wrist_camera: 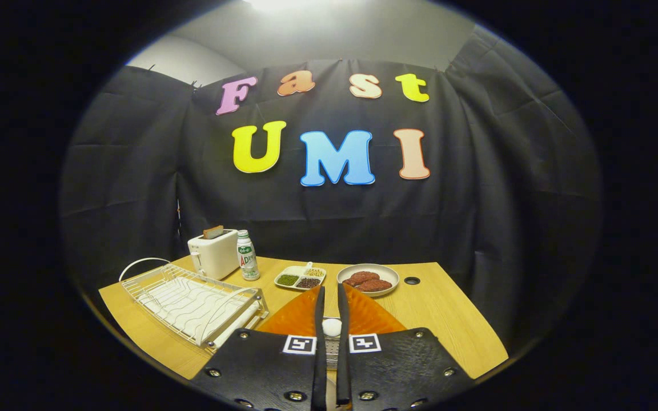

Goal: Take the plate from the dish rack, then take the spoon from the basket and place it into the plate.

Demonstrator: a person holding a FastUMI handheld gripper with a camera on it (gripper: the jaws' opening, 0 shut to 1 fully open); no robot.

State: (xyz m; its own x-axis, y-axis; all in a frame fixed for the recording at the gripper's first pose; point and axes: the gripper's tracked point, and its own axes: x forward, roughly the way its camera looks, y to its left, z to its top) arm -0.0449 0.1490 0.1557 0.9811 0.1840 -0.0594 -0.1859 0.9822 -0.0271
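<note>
An orange plate [292, 319] lies flat on the wooden table [443, 319], under and just ahead of my fingers. My gripper [330, 288] points across it with its fingers drawn close together. Between them sits a white rounded piece, the spoon [332, 327], and both fingers press on it. Just below the spoon, in the gap between the fingers, a bit of metal mesh basket [332, 351] shows. The white wire dish rack [192, 302] stands to the left of the plate with no plate in it.
Along the back of the table stand a white toaster [213, 254] with bread in it, a small bottle [247, 256], a divided dish [300, 277] of grains and a round plate [368, 279] with brown patties. Black cloth walls close the booth.
</note>
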